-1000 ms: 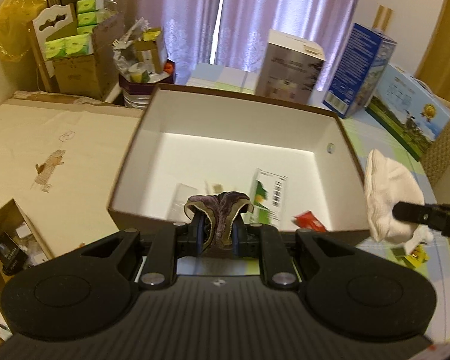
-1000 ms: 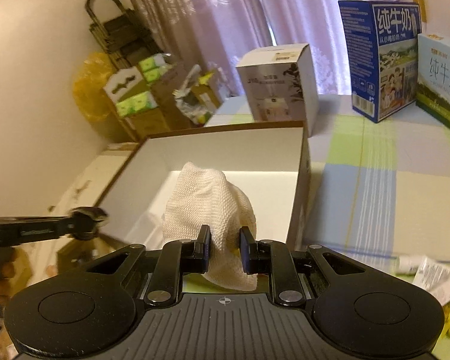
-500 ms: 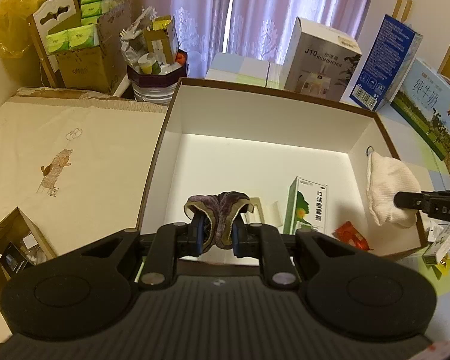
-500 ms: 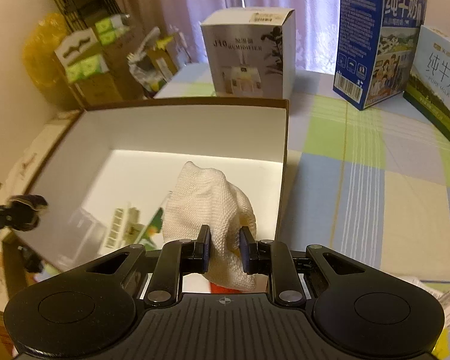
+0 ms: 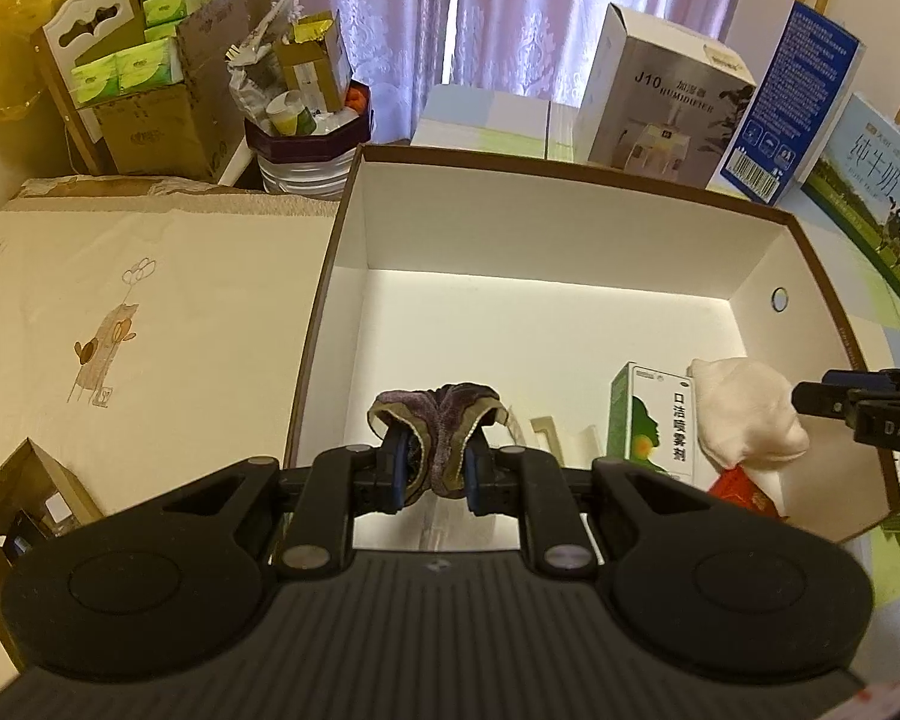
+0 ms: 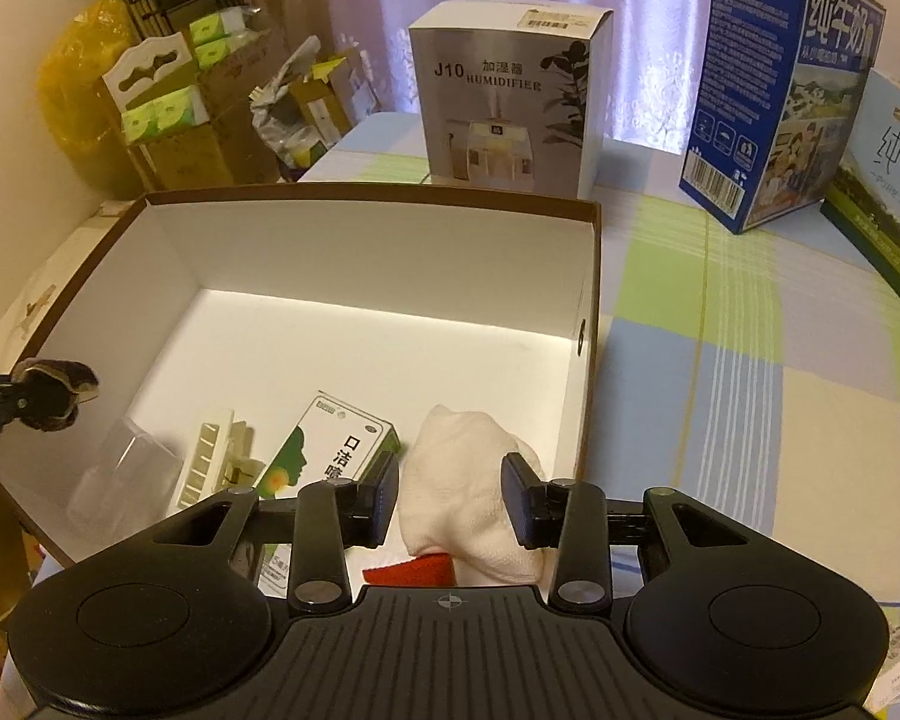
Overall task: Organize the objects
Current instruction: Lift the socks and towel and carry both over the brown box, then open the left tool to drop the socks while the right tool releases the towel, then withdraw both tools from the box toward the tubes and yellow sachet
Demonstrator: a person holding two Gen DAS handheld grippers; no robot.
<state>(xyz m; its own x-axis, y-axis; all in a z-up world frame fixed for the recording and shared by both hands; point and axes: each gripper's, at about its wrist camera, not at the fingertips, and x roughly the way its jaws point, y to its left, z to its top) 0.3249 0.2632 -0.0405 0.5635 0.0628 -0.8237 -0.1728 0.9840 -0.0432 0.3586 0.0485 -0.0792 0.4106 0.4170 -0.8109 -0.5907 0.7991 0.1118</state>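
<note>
Right in front of me, my left gripper [image 5: 433, 468] is pinched tight on a purple velvety cloth [image 5: 438, 414], its bunched folds bulging above the 2 pads, hanging over the near left end of the open box [image 5: 336, 252]. My right gripper [image 6: 451, 498] is opening: the 2 jaws stand apart on either side of the white knitted cloth [image 6: 468, 480], and the pads are not pressing it. That cloth sits inside the box at its near right corner, lying over a red packet [image 6: 414, 571]. Just to its left is a green and white carton [image 6: 324, 456] lying flat on the box floor, then a pale ribbed tray-like piece [image 6: 207, 456], then something clear and plastic [image 6: 123, 474] I can't make out. Beyond the box, on the checked tablecloth [image 6: 720, 360], stand a white humidifier box [image 6: 510, 96] and a blue milk carton [image 6: 774, 78]. Purple curtains [image 5: 510, 6] hang behind.
</note>
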